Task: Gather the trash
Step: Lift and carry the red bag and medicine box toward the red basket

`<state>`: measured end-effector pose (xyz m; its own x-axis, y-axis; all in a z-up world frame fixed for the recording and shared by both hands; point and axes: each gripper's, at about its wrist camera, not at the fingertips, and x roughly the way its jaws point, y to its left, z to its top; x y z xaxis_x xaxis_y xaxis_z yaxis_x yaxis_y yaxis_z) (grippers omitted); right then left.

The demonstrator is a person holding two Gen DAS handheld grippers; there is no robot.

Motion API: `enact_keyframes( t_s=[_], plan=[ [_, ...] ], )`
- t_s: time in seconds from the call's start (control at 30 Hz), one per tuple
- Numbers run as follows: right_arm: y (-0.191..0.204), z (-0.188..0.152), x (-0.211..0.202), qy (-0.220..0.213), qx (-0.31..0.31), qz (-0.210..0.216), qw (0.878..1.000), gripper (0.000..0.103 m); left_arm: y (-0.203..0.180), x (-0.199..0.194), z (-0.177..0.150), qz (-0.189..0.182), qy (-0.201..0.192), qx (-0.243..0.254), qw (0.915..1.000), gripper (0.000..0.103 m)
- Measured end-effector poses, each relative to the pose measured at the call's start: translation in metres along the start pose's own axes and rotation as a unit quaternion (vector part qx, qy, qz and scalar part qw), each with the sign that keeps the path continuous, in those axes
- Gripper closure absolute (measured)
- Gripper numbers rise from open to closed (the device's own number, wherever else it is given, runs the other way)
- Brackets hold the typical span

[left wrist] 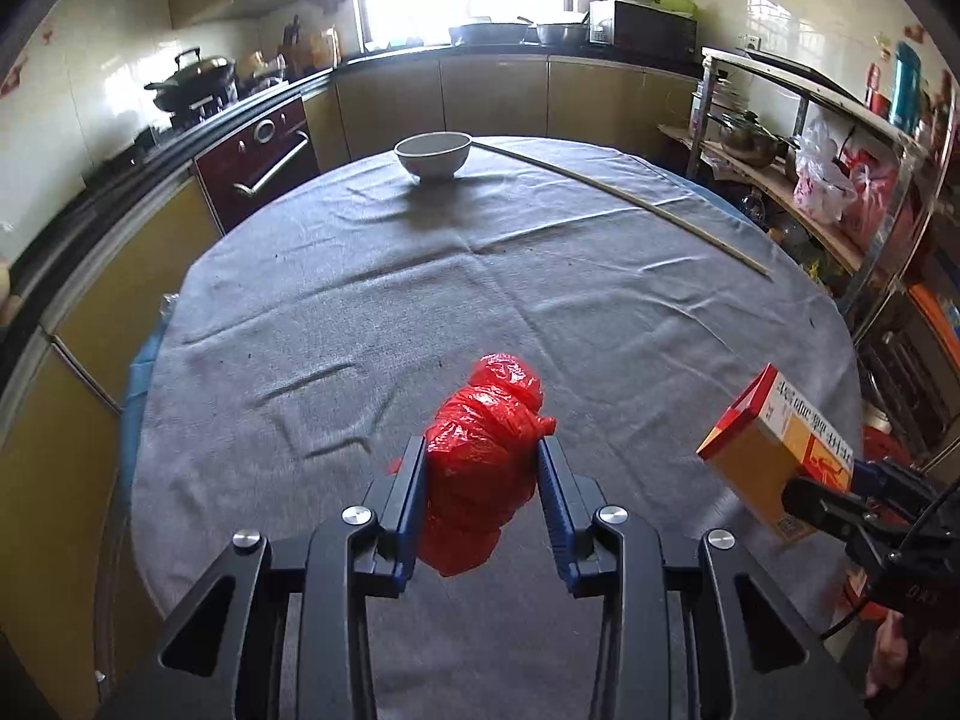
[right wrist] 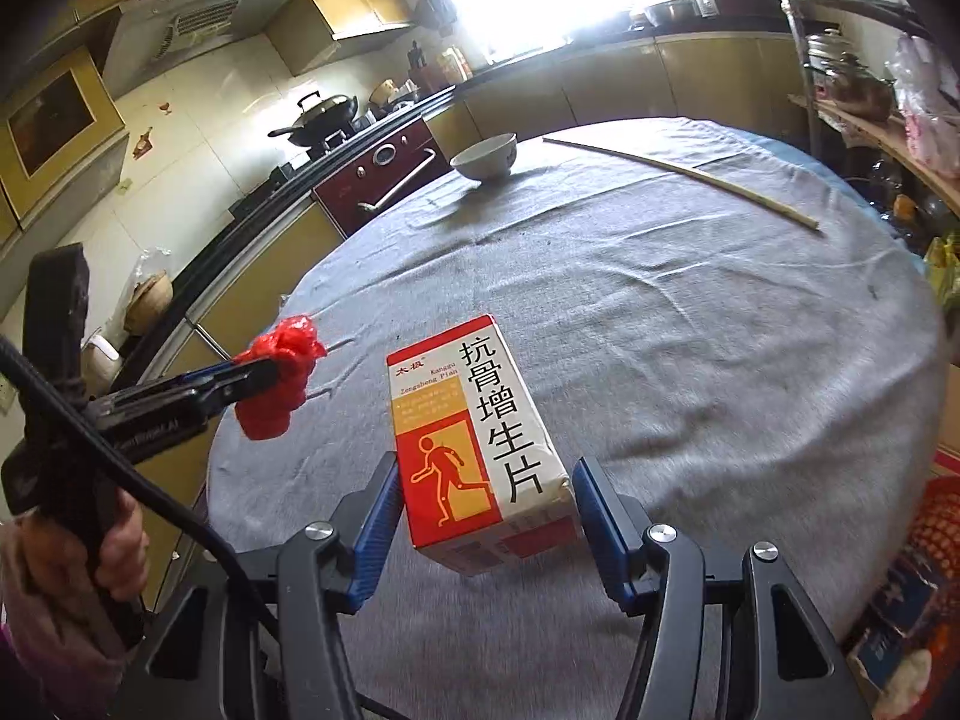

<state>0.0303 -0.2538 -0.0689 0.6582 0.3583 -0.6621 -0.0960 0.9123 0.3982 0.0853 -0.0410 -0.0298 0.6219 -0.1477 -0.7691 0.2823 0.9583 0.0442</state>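
- Left gripper (left wrist: 482, 468): its blue ribbed jaws are pressing on both flanks of a crumpled red plastic bag (left wrist: 483, 462), which is hanging clear above the grey cloth; the bag's glossy, wrinkled bulk is bulging out above and below the grip.
- Right gripper (right wrist: 486, 498): its jaws are clamping a rectangular cardboard medicine box (right wrist: 480, 450) by its two long sides; the box is being held off the cloth, its white, red and orange printed face turned upward, its far end tilting away from the camera.
- In the right wrist view the left gripper is showing at the left edge with the red bag at its tip, just beside the box; a hand (right wrist: 123, 546) is wrapping the handle, and a black cable is crossing in front of it.
- In the left wrist view the box is showing at the right edge, near the bag but apart from it.
- Desk (left wrist: 360, 312): round, covered by a creased grey felt-like cloth that is lying bare between the held items and the far things.
- White bowl (left wrist: 432, 154): standing upright near the far rim of the desk.
- Thin pale stick (left wrist: 630, 201): lying on the cloth from beside the bowl toward the right rim.
- Beyond the desk: yellow cabinets, a dark red oven front, a lidded wok on the stove at left, a shelf with pots and bags at right.
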Motion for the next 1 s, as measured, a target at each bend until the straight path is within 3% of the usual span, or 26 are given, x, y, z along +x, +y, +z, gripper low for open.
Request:
enact_keyframes(
  t_s=[0.17,0.37,1.0],
  plan=[
    [-0.009,-0.012,-0.029,-0.017,0.008,-0.003,1.0,0.043,-0.026,-0.017,-0.01,0.019,-0.021,0.022,0.9994,0.066],
    [-0.025,-0.028,-0.054,-0.027,0.023,-0.01,0.999,0.043,-0.047,-0.024,-0.017,0.024,-0.019,0.038,0.9988,0.065],
    [-0.046,-0.047,-0.089,-0.053,0.049,0.003,0.997,0.043,-0.097,-0.056,-0.026,0.052,-0.054,0.089,0.9932,0.065]
  ],
)
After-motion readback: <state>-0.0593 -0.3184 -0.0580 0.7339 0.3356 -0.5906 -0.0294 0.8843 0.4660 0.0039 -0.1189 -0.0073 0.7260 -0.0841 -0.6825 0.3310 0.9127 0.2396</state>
